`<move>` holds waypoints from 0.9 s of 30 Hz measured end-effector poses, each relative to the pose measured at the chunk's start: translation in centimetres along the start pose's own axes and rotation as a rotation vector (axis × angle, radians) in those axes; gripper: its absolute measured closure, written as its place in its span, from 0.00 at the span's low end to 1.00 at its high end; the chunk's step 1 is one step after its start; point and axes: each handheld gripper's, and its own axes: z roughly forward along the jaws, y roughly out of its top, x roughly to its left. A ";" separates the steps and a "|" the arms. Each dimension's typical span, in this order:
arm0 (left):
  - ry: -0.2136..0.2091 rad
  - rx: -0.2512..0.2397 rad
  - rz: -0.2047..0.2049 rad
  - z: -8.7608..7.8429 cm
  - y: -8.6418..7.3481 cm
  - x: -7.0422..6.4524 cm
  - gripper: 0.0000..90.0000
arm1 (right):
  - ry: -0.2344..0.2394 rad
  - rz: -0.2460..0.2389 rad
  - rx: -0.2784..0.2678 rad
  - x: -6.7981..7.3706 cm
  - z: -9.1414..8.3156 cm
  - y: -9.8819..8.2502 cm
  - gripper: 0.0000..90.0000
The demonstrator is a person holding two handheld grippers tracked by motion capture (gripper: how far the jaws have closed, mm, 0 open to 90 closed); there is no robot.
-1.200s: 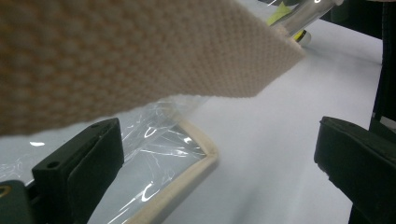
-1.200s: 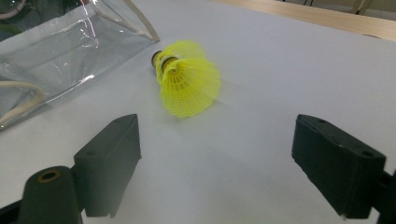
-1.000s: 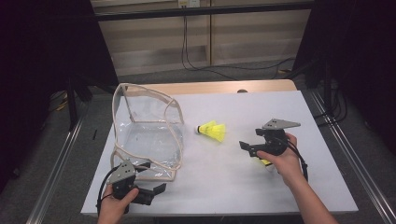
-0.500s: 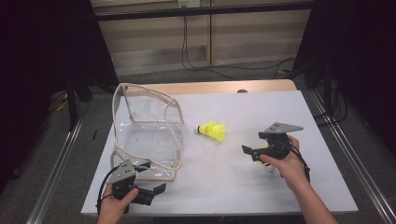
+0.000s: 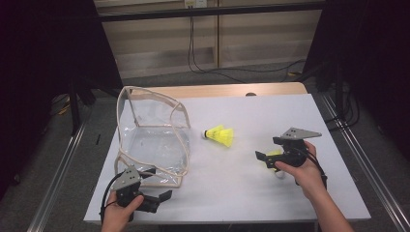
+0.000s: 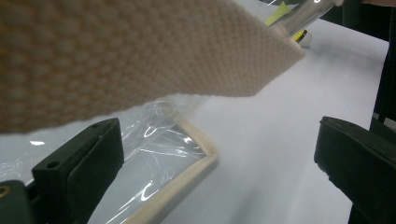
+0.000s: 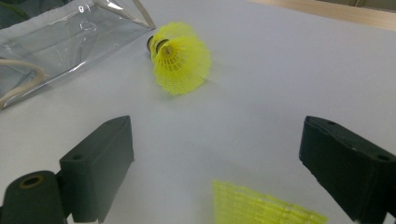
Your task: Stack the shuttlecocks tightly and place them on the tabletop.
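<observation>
Right claw (image 7: 219, 163) wide open, empty, straddling near yellow plastic-mesh shuttlecock (image 7: 261, 207); skirt points toward claw. Left claw (image 6: 219, 158) open, empty.

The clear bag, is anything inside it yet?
Empty. Through the clear bag only the white table shows. One yellow birdie lies outside beside it, another lies between the right tool's open jaws.
</observation>
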 end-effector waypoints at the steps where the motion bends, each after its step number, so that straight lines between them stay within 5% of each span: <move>1: 0.000 0.000 0.000 0.0 0.0 0.0 0.02 | 0.002 0.001 -0.001 0.0 -0.1 0.0 0.11; 27: -0.007 -0.002 -0.004 -0.2 -0.1 0.0 0.02 | 0.011 -0.041 0.049 -0.7 -0.1 -1.1 0.22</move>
